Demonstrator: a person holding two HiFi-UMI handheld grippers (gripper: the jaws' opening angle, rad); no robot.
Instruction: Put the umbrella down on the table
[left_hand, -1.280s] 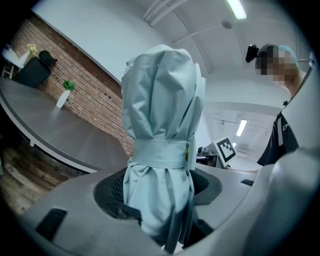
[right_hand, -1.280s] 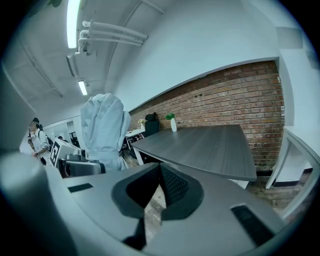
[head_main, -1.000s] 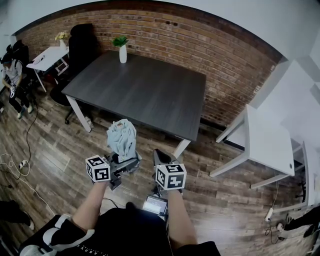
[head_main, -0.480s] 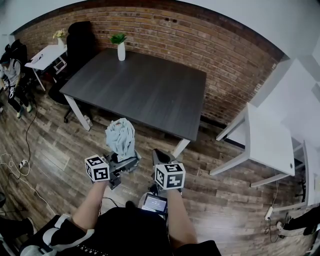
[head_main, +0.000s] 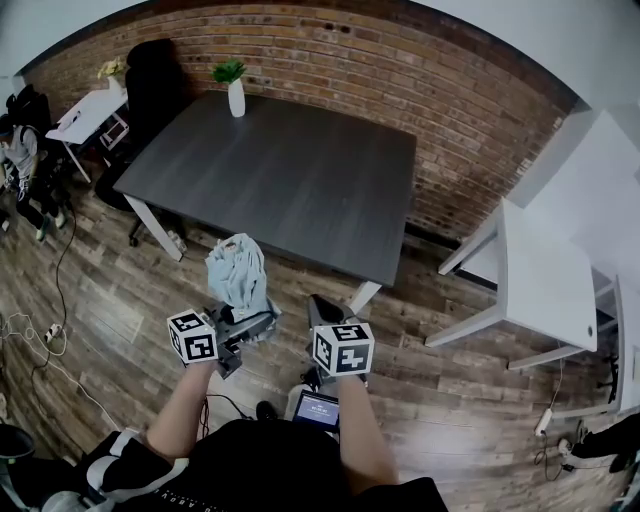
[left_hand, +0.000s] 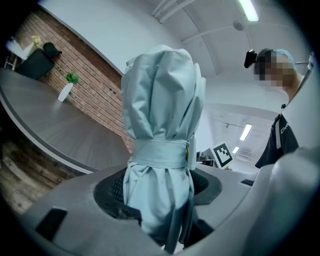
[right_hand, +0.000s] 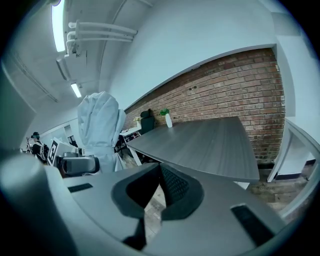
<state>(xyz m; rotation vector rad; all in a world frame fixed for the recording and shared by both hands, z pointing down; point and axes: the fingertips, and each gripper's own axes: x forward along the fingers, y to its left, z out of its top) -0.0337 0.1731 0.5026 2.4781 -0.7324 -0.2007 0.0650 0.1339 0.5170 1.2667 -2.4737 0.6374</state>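
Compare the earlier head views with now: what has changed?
The person has edged slightly closer to the dark table, carrying both grippers along. The left gripper stays clamped on the folded umbrella, upright; the right gripper stays empty. Nothing taken or released.

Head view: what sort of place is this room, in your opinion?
Probably an office or shared workspace: a large dark table stands before a brick wall, with white desks at the right and a black office chair in the corner.

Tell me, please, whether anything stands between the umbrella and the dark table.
Nothing visible does. The umbrella, gripped in the left tongs, is short of the table, and the vase stands at its far corner.
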